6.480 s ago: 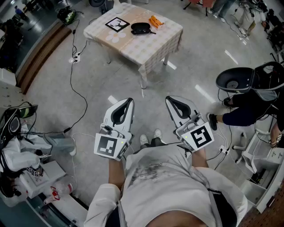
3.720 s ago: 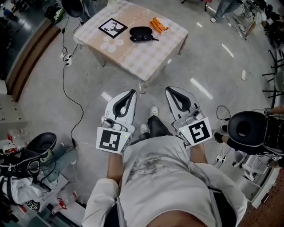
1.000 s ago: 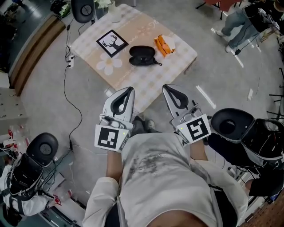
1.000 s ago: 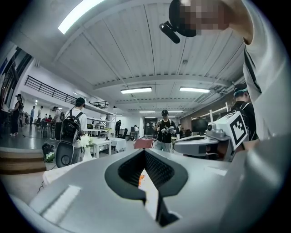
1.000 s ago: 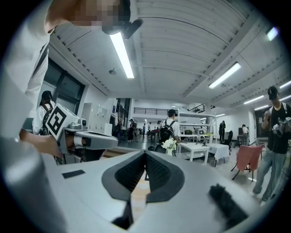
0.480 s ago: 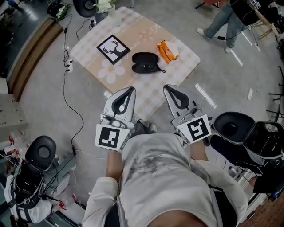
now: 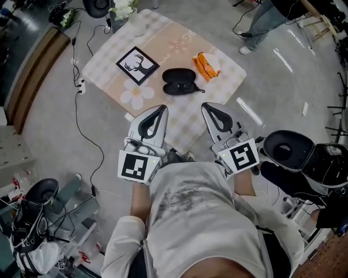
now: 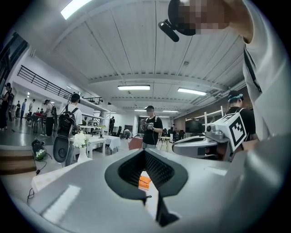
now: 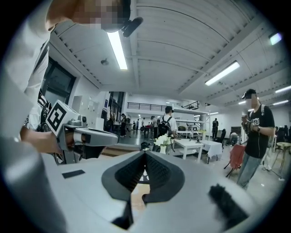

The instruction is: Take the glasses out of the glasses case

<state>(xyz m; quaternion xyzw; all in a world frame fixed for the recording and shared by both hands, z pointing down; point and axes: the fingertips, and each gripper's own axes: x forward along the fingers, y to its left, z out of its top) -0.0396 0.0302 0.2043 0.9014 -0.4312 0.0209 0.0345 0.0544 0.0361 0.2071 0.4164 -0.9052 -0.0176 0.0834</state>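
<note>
A black glasses case (image 7: pixel 180 81) lies closed on the low table (image 7: pixel 163 49) with a checked cloth, in the head view. Both grippers hover at the table's near edge, short of the case. My left gripper (image 7: pixel 159 108) is shut with nothing in it, and its own view (image 8: pixel 144 152) shows the tips meeting. My right gripper (image 7: pixel 208 107) is shut and empty too, and its own view (image 9: pixel 145 153) shows the tips touching. No glasses are visible.
On the table lie a framed deer picture (image 7: pixel 137 65), an orange packet (image 7: pixel 206 64) and a vase of white flowers (image 7: pixel 129 15). Cables (image 7: pixel 81 125) run over the floor at left. A black chair (image 7: pixel 288 149) stands at right. A person's legs (image 7: pixel 261 21) stand beyond the table.
I have walked up to the table: it has come from far ahead to just under the gripper tips. Both grippers stayed shut in the same pose.
</note>
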